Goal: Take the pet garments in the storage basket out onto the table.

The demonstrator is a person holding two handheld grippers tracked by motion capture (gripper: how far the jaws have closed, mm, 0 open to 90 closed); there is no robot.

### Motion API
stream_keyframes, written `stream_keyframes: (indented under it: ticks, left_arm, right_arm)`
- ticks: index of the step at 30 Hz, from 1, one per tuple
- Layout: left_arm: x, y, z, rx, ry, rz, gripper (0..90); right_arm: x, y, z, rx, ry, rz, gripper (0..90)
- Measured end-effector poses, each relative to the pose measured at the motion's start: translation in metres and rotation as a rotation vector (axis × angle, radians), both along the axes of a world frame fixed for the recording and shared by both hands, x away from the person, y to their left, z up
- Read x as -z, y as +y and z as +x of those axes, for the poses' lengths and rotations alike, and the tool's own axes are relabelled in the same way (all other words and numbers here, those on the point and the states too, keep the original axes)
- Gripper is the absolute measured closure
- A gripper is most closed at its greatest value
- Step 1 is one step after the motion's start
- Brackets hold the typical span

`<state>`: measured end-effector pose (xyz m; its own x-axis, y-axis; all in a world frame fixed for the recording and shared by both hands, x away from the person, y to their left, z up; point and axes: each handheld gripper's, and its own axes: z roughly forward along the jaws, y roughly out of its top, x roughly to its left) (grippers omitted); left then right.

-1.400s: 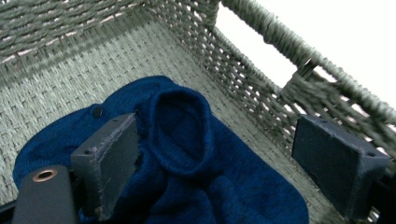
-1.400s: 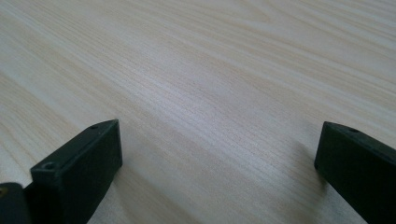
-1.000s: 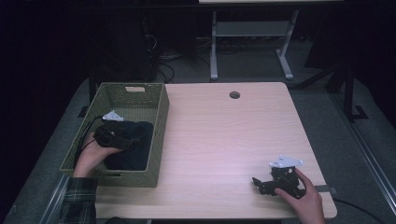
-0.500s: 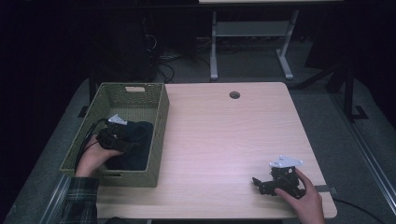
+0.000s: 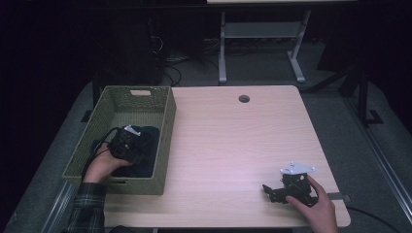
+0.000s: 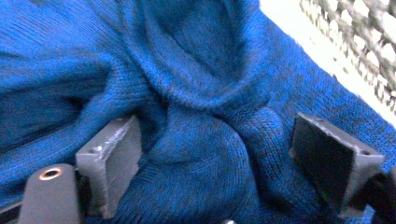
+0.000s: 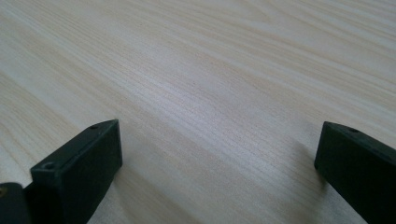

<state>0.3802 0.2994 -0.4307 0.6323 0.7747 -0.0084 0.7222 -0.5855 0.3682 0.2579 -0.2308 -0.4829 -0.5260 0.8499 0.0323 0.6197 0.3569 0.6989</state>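
Down in basket, jaws astride blue knit

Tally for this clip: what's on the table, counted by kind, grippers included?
Green woven basket: 1
Blue knitted garment, lying in the basket: 1
Black two-jaw grippers, left gripper and right gripper: 2
Total: 4

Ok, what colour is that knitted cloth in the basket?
Blue; the cloth shows best in the left gripper view.

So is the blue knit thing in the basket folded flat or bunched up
Bunched up. The blue knit cloth lies in rumpled folds inside the green basket, with a ridge of it between the open jaws of the left gripper.
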Motion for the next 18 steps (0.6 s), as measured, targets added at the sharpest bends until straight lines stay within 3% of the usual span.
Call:
stream_keyframes:
  ticks: [1,5,8,12,16,18]
  left_arm:
    - [0.001,-0.001,0.000,0.004,-0.002,0.019,16.4]
    - [0.000,-0.001,0.000,-0.015,0.001,0.022,20.9]
    - [-0.004,0.001,0.000,-0.023,-0.004,0.018,37.5]
    - [-0.006,0.001,0.000,-0.036,0.042,-0.007,58.9]
    - [-0.010,0.004,0.001,-0.052,0.050,-0.024,67.6]
    - [-0.014,0.007,0.002,-0.059,0.037,-0.056,68.7]
  right_arm:
    - [0.000,0.000,0.000,0.000,0.000,0.000,0.5]
    - [0.000,0.000,0.000,0.000,0.000,0.000,0.5]
    - [0.000,0.000,0.000,-0.001,-0.001,0.000,0.5]
    - [0.000,0.000,0.000,-0.001,-0.001,0.000,0.5]
    - [0.000,0.000,0.000,0.000,-0.001,0.000,0.5]
    - [0.000,0.000,0.000,-0.001,-0.002,-0.001,0.5]
